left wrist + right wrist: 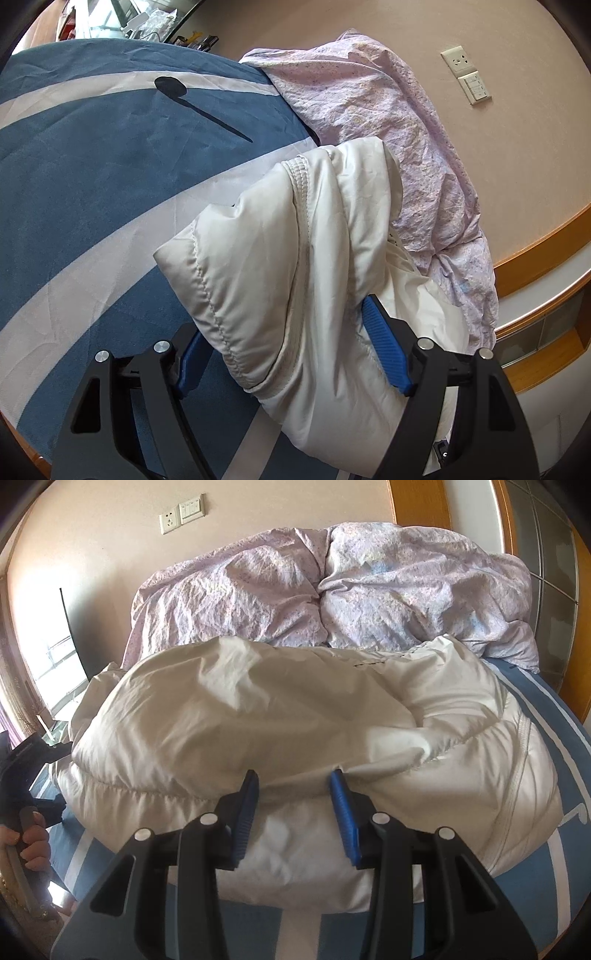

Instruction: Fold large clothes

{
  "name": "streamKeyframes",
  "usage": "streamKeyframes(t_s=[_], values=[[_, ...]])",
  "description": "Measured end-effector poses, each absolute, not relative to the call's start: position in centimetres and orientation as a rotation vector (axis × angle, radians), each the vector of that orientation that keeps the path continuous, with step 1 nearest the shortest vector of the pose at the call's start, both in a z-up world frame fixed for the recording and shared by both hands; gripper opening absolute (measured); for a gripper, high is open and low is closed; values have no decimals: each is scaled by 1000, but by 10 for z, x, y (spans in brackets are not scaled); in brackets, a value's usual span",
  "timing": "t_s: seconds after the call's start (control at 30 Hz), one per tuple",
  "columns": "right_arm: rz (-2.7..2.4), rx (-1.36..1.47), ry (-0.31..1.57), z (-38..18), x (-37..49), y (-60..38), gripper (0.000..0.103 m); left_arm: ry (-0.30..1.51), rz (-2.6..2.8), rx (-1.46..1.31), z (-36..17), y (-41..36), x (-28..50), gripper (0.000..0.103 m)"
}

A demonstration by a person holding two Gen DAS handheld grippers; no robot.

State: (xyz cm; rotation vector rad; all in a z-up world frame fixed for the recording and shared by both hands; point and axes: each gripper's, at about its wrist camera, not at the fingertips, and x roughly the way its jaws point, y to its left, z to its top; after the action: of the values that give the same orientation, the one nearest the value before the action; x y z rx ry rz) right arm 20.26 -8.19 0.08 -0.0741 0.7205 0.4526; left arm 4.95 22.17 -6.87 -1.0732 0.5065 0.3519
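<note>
A white puffer jacket lies bunched on the bed; in the right wrist view it fills the middle. My left gripper has its blue fingers wide apart around a thick fold of the jacket, which bulges between them. My right gripper has its blue fingers part-way apart with a fold of the jacket's edge between them. The left gripper and the hand that holds it also show at the left edge of the right wrist view.
The bed has a blue and white striped sheet. A crumpled lilac duvet is piled behind the jacket against the wall. A wall socket and switch are above it. A wooden headboard ledge runs at the right.
</note>
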Motion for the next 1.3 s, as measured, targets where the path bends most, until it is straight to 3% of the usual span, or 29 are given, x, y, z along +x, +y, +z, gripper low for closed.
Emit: streamKeyframes(t_s=[0.23, 0.67, 0.73, 0.83, 0.9, 1.3], values=[[428, -139, 851, -25, 213, -66, 41, 487, 334, -1112, -71, 224, 51, 74], [458, -117, 889, -36, 215, -68, 41, 378, 228, -1253, -80, 240, 43, 64], [453, -122, 885, -36, 214, -68, 41, 390, 223, -1233, -83, 238, 48, 47], [451, -122, 885, -37, 214, -68, 41, 375, 200, -1228, -80, 237, 49, 30], [447, -126, 888, -38, 215, -67, 41, 364, 186, -1197, -67, 234, 51, 25], [429, -116, 914, -44, 223, -67, 41, 252, -24, -1017, 24, 187, 79, 23]])
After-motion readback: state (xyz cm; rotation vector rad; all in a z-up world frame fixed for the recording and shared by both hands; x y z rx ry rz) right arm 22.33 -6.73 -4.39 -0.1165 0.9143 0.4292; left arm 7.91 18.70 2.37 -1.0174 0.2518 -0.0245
